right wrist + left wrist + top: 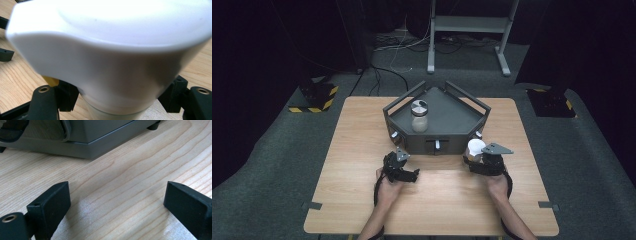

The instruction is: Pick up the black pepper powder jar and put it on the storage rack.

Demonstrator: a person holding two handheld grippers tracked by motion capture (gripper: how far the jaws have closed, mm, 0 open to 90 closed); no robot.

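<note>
A dark grey angular tray (452,120) stands at the back middle of the wooden table (437,200). Inside it, at the left, is a glass jar (419,116) with a metal lid. My left gripper (399,156) rests just in front of the tray's left front corner. Its jaws (117,200) are open over bare wood, with the tray's base (100,142) close ahead. My right gripper (479,156) is by the tray's right front corner, shut on a white-capped bottle (475,148). The white cap (110,50) looms large above my right gripper (118,101), whose jaws clamp the body below it.
Small knobs (437,144) stick out of the tray's front wall. Black-and-yellow striped blocks (314,97) (552,102) sit on the grey floor beyond the table's far corners. A metal stand (469,30) and cables lie farther back. Both forearms come in over the near edge.
</note>
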